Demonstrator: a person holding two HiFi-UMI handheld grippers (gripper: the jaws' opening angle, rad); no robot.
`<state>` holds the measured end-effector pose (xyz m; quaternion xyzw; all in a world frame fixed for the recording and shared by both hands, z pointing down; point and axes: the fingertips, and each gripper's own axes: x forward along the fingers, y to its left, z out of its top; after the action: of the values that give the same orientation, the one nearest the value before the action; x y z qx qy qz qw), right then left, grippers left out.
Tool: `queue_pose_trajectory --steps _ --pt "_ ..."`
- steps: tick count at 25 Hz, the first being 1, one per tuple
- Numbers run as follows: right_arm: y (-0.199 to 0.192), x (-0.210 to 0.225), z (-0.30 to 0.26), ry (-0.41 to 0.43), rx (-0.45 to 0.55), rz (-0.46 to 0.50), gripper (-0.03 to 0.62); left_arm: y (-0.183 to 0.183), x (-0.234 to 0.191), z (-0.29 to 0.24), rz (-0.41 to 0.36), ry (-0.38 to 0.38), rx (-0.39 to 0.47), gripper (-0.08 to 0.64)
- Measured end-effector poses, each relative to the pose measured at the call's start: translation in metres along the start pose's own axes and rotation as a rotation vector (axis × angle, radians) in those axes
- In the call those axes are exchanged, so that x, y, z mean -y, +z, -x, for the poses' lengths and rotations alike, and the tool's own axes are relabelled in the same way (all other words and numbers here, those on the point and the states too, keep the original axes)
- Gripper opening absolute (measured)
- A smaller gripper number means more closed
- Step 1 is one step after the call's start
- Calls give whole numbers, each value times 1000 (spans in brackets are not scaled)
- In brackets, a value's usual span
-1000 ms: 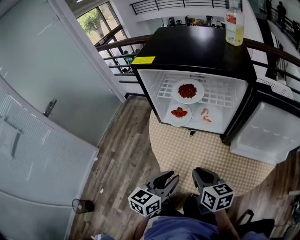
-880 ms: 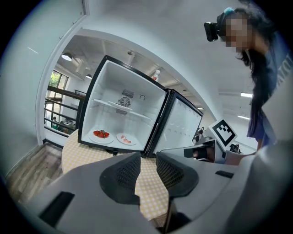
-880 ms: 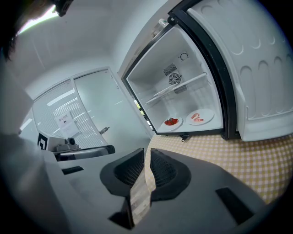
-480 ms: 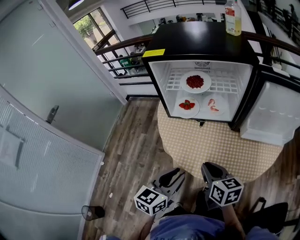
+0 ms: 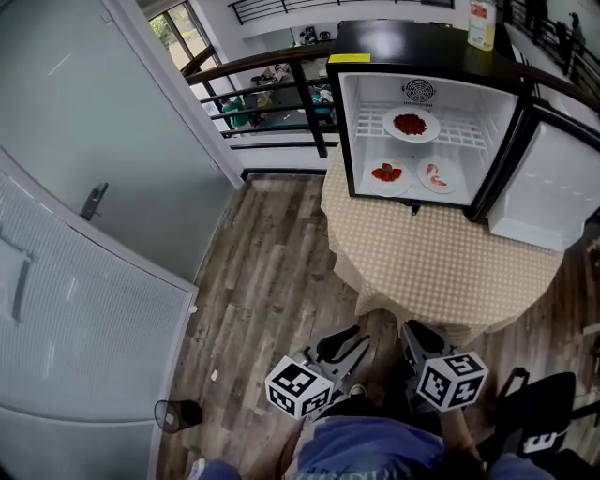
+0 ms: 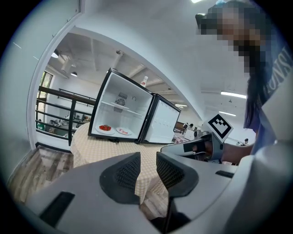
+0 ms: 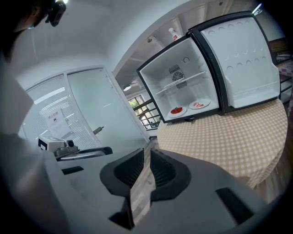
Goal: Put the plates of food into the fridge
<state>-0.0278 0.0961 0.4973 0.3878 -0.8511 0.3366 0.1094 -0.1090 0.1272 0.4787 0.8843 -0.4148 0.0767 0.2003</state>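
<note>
A black mini fridge (image 5: 427,42) stands open on a round table with a checkered cloth (image 5: 441,267). Inside, a plate of red food (image 5: 410,125) rests on the wire shelf. A plate of strawberries (image 5: 386,174) and a plate of pink food (image 5: 439,174) lie on the fridge floor. Both grippers hang low, close to the person's body and well short of the table. My left gripper (image 5: 349,336) (image 6: 148,167) has its jaws apart with nothing between them. On my right gripper (image 5: 419,333) (image 7: 147,164) the jaws stand a narrow gap apart, also empty.
The fridge door (image 5: 539,187) swings out to the right. A bottle (image 5: 482,23) stands on the fridge top. A glass partition with a door handle (image 5: 91,202) runs along the left, a railing (image 5: 272,103) behind. A small dark cup (image 5: 176,412) sits on the wood floor.
The person and both grippers have backed away from the fridge; the fridge and table now look smaller and farther off. The jaws stand as before and hold nothing.
</note>
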Motion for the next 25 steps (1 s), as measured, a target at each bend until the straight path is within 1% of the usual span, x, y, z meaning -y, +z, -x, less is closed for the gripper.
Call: queue_pose_trajectory --steps 8,14,18,25 --pt "-43 -42 29 -43 20 -12 57 -22 21 47 -9 -68 23 118" --pt "-60 -62 47 -52 40 -12 57 -30 40 68 -22 -106 38 118" --pt "-67 -69 56 -62 52 15 57 -38 50 77 -22 -128 45 118" --pt "-81 -71 78 -97 78 20 55 -47 67 84 -34 -173 45 118"
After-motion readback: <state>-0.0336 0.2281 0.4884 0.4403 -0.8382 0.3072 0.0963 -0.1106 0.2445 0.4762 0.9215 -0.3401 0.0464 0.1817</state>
